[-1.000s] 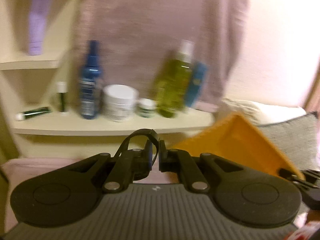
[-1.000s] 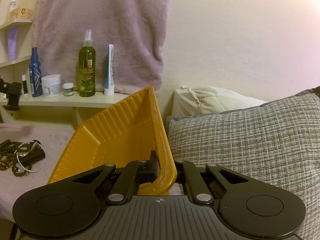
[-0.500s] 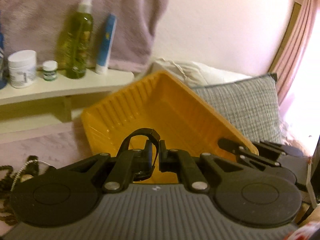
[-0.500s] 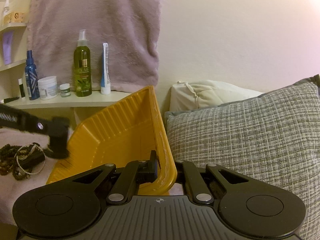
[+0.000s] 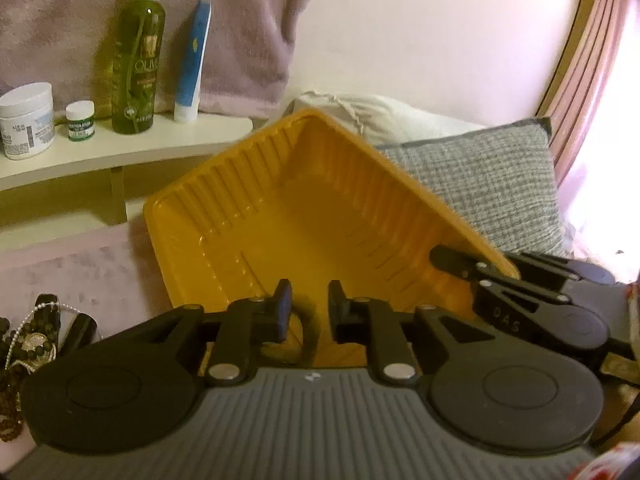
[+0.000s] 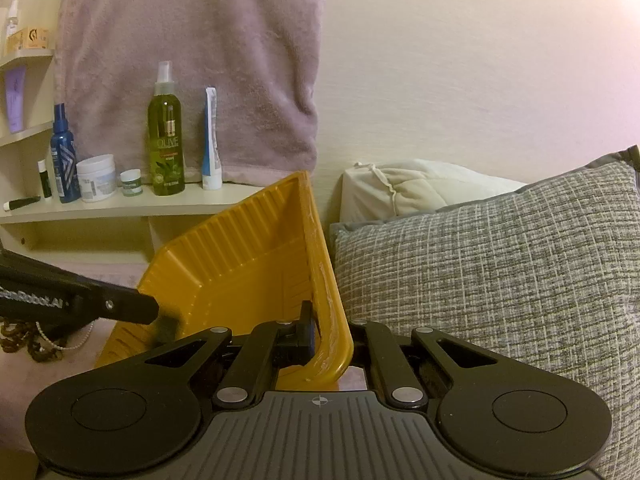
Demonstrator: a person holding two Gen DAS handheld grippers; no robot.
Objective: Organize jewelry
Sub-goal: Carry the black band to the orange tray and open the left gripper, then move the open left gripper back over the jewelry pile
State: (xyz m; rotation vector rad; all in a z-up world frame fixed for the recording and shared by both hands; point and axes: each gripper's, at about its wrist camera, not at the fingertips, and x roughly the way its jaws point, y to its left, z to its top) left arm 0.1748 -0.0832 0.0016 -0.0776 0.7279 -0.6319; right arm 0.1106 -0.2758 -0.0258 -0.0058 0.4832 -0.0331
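One grey woven cushion (image 6: 500,256) sits just beside the ribbed, glossy orange plastic tray (image 5: 304,216), which tilts on the pink fleece cover (image 5: 80,264). The right gripper (image 6: 326,340) pinches the tray's rolled near rim. The left gripper (image 5: 308,308) hangs over the tray floor, jaws opening, a dark ring (image 5: 306,330) loose between them. Tangled beads and pearls (image 5: 28,336) lie left of the tray.

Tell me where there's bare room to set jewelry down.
The yellow tray's ribbed floor is bare apart from a dark ring under the opening left gripper. The pink cover between shelf and jewelry pile is also free. The shelf is crowded with bottles.
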